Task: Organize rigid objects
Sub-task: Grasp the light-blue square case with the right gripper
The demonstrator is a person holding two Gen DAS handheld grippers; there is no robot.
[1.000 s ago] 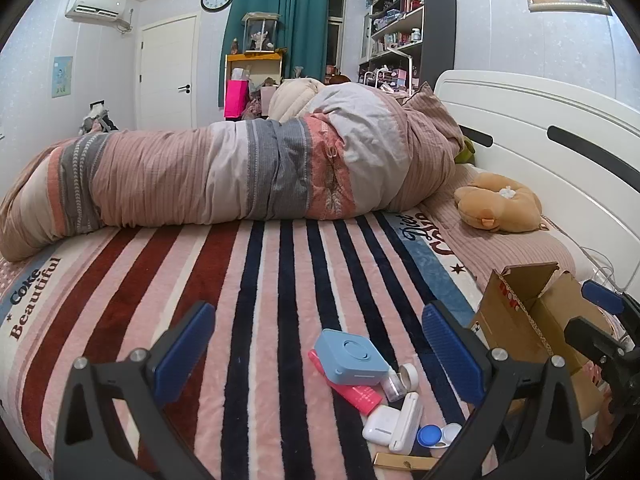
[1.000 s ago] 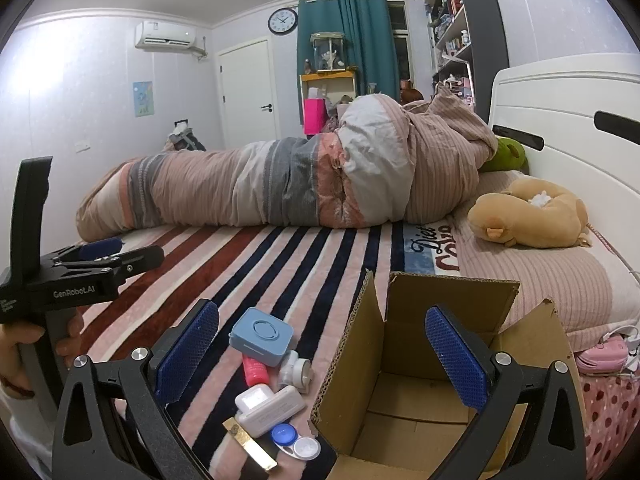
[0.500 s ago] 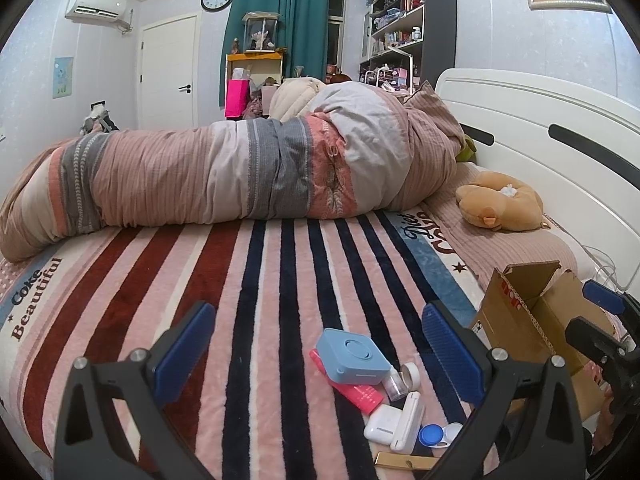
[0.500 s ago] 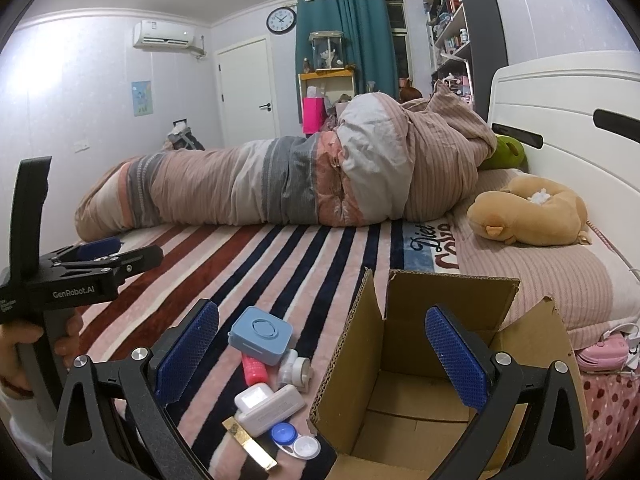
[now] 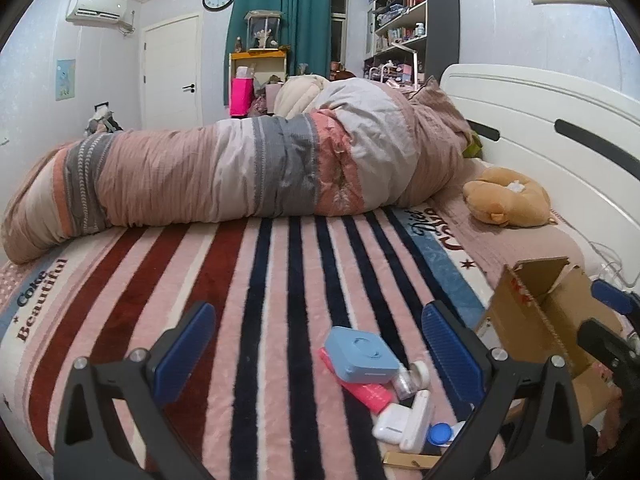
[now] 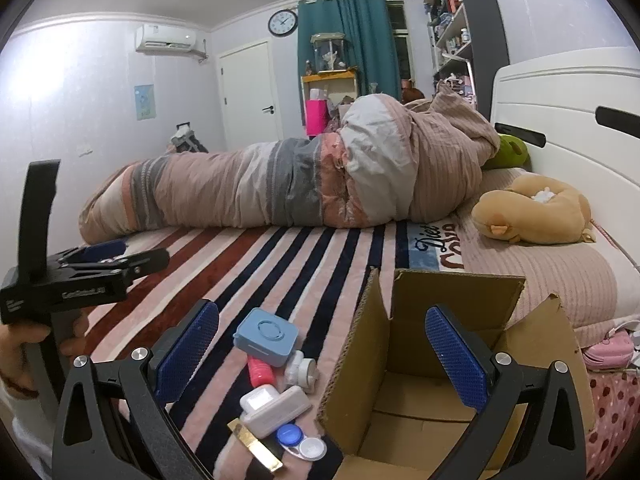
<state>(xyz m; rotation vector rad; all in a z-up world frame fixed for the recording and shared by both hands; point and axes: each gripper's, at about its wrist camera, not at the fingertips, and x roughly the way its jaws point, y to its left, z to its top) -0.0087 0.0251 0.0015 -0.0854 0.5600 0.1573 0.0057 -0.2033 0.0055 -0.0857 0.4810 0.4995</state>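
A small pile lies on the striped blanket: a light blue case [image 5: 360, 356] [image 6: 267, 336], a pink tube [image 5: 366, 390] [image 6: 261, 372], a small white jar [image 5: 412, 378] [image 6: 301, 370], white cases [image 5: 404, 420] [image 6: 272, 402], a blue and white lens case [image 6: 300, 442] and a gold bar [image 6: 256, 446]. An open, empty cardboard box [image 6: 424, 404] [image 5: 536, 320] stands right of the pile. My left gripper [image 5: 320, 340] is open above the blanket, left of the pile. My right gripper [image 6: 320, 344] is open, over the box's left wall.
A rolled pink and grey duvet [image 5: 240, 172] lies across the far side of the bed. A tan plush toy [image 5: 506, 200] rests by the white headboard [image 5: 560, 128]. The left gripper shows in the right wrist view [image 6: 92, 264], held by a hand.
Both views have shifted very slightly; the box and the pile sit a little lower in the left wrist view. Both grippers stay open.
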